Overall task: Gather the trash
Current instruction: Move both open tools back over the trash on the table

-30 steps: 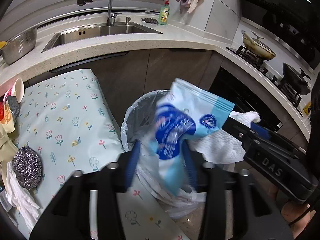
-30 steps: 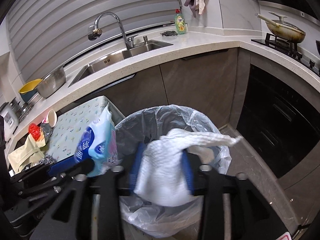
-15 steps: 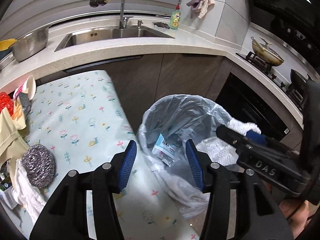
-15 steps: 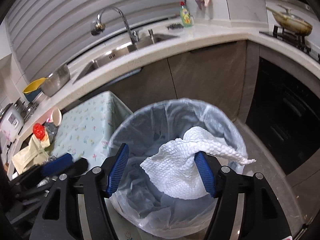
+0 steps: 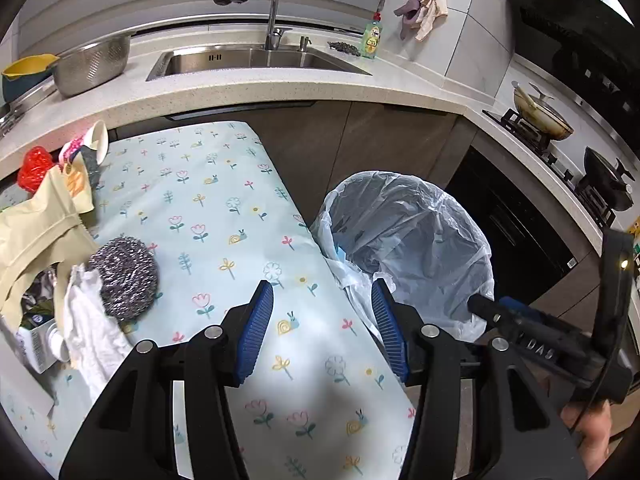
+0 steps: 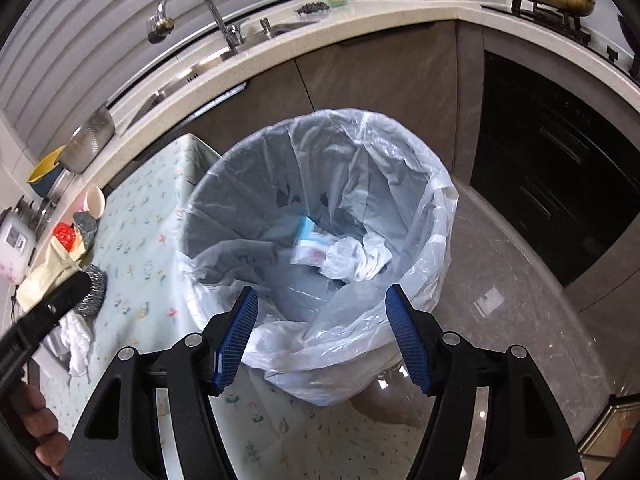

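Both empty and spread wide, the left gripper (image 5: 322,330) and right gripper (image 6: 320,336) hover by the plastic-lined bin (image 6: 436,216), so the next grab should take the crumpled white paper towel (image 5: 94,328) at lower left.

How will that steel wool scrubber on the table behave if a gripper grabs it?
The scrubber looks like loose coiled wire, so it is probably light and springy and would squash between the pads. Its rough surface should grip well. Being round, it might roll a little if nudged, though the white cloth lying against it may hold it.
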{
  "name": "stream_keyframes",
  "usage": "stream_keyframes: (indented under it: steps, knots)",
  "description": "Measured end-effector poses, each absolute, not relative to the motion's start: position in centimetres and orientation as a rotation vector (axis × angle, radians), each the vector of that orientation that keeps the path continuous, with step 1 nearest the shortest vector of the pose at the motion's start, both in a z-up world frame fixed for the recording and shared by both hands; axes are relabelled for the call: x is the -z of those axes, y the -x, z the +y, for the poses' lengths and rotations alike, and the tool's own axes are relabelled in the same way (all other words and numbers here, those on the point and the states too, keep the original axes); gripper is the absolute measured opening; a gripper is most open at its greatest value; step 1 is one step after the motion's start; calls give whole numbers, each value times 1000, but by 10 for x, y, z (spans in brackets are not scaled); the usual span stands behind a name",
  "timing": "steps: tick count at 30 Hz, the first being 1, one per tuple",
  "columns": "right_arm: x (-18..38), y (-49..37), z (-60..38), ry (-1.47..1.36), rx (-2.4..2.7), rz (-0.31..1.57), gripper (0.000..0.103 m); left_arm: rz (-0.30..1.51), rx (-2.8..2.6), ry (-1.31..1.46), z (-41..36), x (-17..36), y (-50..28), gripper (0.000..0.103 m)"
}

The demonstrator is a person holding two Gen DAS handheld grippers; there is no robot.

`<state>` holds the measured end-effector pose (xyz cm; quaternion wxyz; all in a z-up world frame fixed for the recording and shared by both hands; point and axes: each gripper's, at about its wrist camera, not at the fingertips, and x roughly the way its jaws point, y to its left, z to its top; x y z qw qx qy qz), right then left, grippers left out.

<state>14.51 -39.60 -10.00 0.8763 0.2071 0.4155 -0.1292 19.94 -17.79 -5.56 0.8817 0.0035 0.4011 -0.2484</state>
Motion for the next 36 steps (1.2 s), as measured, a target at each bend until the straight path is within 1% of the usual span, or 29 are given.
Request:
stream_keyframes:
  steps: [3, 8, 13, 15, 17, 20, 25, 27, 28, 36]
  knots:
    - [81, -144, -383, -405, 261, 833, 66, 833, 519, -1, -171, 49, -191, 50]
    - [52, -142, -355, -369, 226, 778, 68, 808, 495, 8, -151, 38, -178, 63]
    - [28, -140, -327, -334, 192, 738, 71, 783, 458, 1, -128, 25, -168, 63]
    - [20, -139, -315, -315, 180, 725, 72, 776, 439, 3, -117, 21, -165, 66]
    - [13, -139, -302, -289, 173, 714, 73, 763, 415, 7, -105, 17, -162, 72]
    - [4, -137, -283, -255, 164, 698, 77, 748, 376, 1, -86, 12, -157, 75]
    - [-2, -137, -255, -242, 128, 694, 77, 744, 318, -4, -55, 9, -153, 76]
    - [-4, -137, -243, -234, 113, 694, 77, 747, 295, -1, -42, 9, -151, 83]
    - [-5, -138, -237, -231, 105, 695, 77, 749, 283, 4, -35, 9, -150, 88]
    - [-8, -138, -196, -213, 46, 701, 78, 766, 196, 42, 19, 12, -144, 89]
